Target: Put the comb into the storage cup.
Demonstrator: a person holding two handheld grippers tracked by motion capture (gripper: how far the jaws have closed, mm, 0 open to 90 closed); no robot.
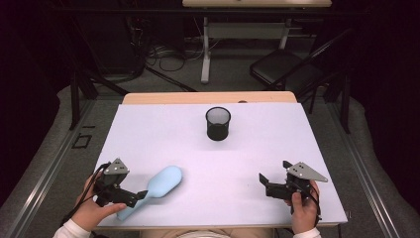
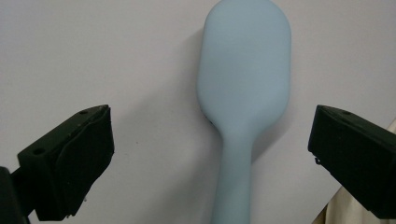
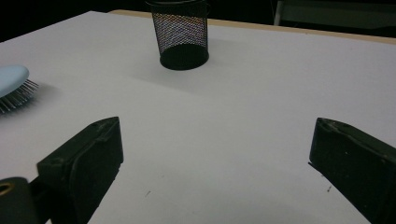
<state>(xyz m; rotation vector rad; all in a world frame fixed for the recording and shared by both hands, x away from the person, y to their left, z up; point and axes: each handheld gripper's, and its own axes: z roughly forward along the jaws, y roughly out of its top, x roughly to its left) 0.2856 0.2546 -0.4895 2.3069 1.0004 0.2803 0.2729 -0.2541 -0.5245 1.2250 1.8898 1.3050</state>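
A light blue hairbrush (image 1: 166,181) lies bristles down on the white table (image 1: 163,129) at the front left, its handle pointing toward the person. My left gripper (image 1: 134,199) is open over the handle. In the left gripper view the brush (image 2: 245,84) runs up between the two jaws of my left gripper (image 2: 215,135), which stand wide apart and clear of it. My right gripper (image 1: 274,172) is open at the front right with nothing in it. In the right gripper view its jaws (image 3: 217,140) frame bare table, with the brush bristles (image 3: 11,86) at far left.
A black mesh pen cup (image 1: 218,123) stands upright at the table's back centre, also ahead in the right gripper view (image 3: 181,35). A folding chair (image 1: 282,67), another table's legs (image 1: 205,54) and cables are on the floor beyond the far edge.
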